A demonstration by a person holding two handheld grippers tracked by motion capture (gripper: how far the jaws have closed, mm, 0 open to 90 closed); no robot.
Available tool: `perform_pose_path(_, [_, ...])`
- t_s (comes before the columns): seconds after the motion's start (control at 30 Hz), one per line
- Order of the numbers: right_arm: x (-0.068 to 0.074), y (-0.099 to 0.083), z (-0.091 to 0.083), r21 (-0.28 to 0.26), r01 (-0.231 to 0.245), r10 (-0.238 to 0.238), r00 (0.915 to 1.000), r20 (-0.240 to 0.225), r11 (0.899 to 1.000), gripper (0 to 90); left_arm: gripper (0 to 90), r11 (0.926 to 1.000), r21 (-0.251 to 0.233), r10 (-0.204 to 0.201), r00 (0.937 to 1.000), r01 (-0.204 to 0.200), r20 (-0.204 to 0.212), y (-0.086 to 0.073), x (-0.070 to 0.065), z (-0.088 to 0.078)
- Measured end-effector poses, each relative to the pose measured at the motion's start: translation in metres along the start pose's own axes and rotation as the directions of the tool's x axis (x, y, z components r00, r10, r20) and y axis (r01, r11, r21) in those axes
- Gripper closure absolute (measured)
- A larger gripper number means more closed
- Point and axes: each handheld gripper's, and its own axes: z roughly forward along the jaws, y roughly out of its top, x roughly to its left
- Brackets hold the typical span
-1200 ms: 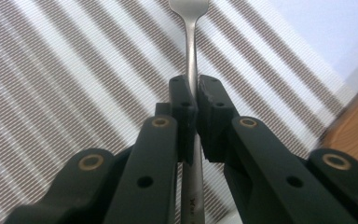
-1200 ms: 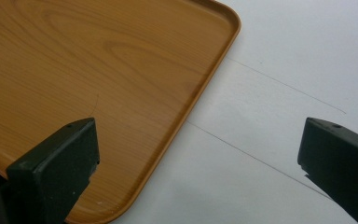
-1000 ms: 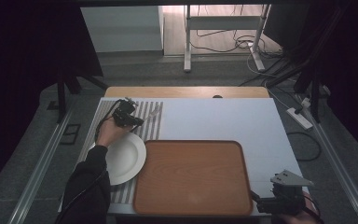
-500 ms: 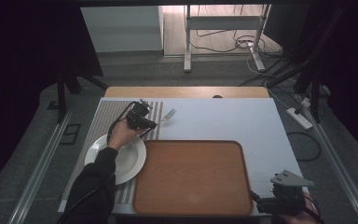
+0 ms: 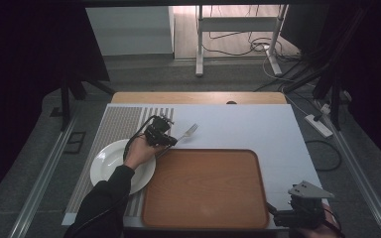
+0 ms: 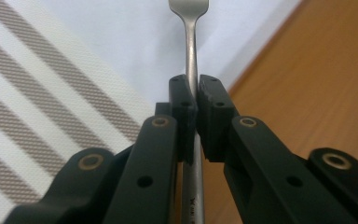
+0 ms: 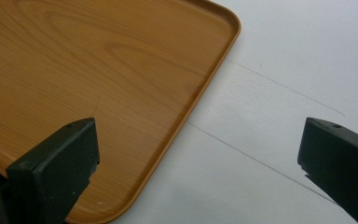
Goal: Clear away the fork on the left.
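Near the tray's far left corner: left claw [image 5: 171,141] clamped on fork [image 5: 190,131] handle, carrying it level.
Right claw [image 7: 200,154]: apart, idle at counter's [image 5: 238,124] near right corner.

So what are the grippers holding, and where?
The left hand-held gripper pinches a fork by its handle. The right hand-held gripper is open, holding nothing.
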Motion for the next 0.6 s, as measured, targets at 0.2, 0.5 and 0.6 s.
perform_pose_path(0.2, [0.000, 0.000, 0.000, -0.002, 0.001, -0.001, 1.0000, 0.000, 1.000, 0.0, 84.8, 0.9998, 0.017, 0.004, 1.0000, -0.004, -0.002, -0.005, -0.018, 0.001])
perform_pose_path(0.5, [0.001, 0.000, -0.001, -0.008, 0.005, -0.005, 1.0000, -0.005, 1.000, 0.0, 84.8, 0.9995, 0.031, -0.011, 0.9999, 0.011, -0.002, -0.021, -0.041, -0.003])
perform_pose_path(0.6, [0.001, 0.000, -0.001, -0.010, 0.006, -0.006, 1.0000, -0.007, 1.000, 0.0, 84.8, 0.9992, 0.034, -0.020, 0.9998, 0.020, 0.000, -0.027, -0.048, -0.004])
